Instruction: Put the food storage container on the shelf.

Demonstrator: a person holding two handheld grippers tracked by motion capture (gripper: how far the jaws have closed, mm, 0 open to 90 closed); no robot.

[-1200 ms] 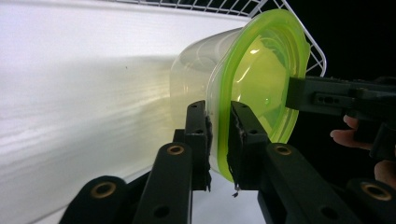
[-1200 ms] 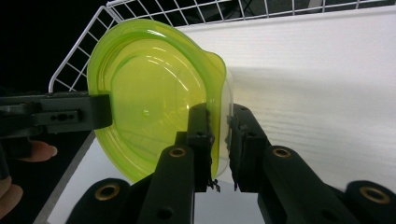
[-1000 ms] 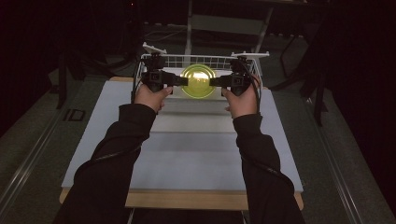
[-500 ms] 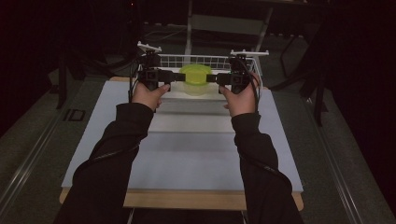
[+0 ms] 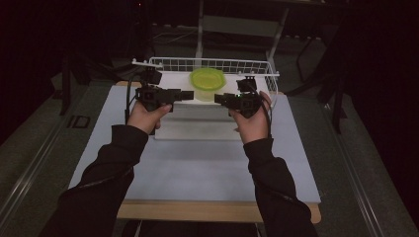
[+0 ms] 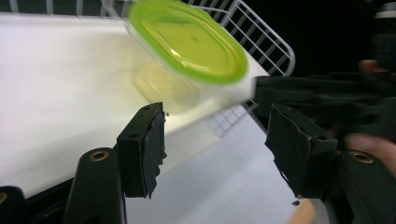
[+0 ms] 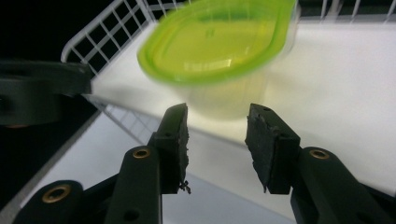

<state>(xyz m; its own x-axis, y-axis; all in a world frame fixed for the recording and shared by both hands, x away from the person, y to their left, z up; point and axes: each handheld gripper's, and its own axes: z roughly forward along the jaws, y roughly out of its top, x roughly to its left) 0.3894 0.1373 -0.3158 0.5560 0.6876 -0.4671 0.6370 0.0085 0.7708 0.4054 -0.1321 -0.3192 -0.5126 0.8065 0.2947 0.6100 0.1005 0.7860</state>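
Clear tub w/ green lid (image 5: pixel 208 80) sits in the wire basket (image 5: pixel 257 66), prob. light, thin plastic, slick; grab it low on the sides, not the lid rim. Your left gripper (image 5: pixel 187 94) just opened, right gripper (image 5: pixel 221 98) just closed a bit; both partway open, holding nothing, just short of the tub.

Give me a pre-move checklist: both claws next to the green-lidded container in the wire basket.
1. Container set down in the wire basket: ok, it stands on the white liner.
2. Green lid seated: ok, it covers the top.
3. Left claw clear of the container: ok, jaws just been opening, nothing between them.
4. Right claw clear: ok, jaws apart and empty, having just closed a little.
5. Container upright and settled: cannot tell, it is blurred in both gripper views.
6. Withdrawal path toward the person: ok, bare table behind both hands.
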